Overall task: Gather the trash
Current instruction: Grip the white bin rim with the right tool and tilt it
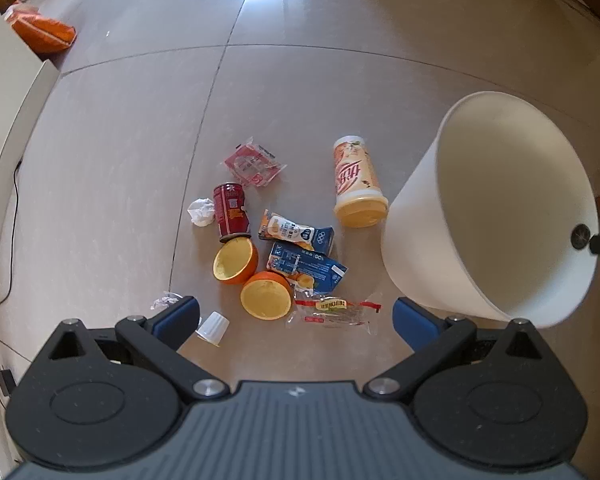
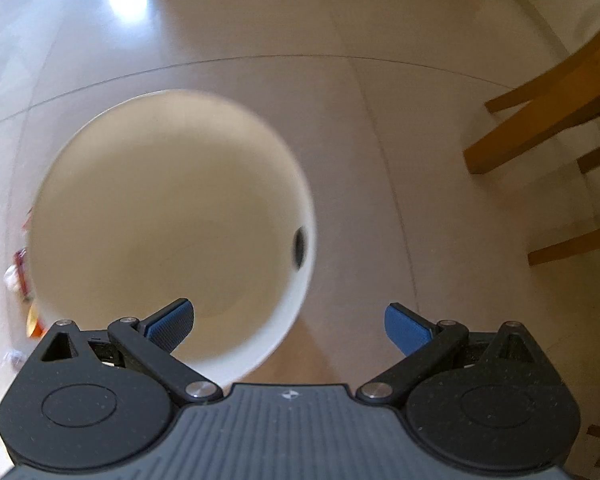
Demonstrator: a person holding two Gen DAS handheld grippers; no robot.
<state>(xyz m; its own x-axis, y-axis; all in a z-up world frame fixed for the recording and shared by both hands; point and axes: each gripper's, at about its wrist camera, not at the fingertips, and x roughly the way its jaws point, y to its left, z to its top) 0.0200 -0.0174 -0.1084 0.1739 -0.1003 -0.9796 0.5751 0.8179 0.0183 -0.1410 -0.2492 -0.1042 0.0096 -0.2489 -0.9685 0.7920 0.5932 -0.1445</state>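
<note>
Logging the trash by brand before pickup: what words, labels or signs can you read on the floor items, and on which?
No words read cleanly.
Upper blue carton: a five-ring sign; the print is too small.
Tall cup: large red characters, not legible.
Red can: yellow characters, blurred.
Clear wrapper: yellow label, too small.
Right wrist view: no text.

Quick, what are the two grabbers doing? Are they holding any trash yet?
Left gripper: open, holding nothing.
Right gripper: open, holding nothing.
</note>
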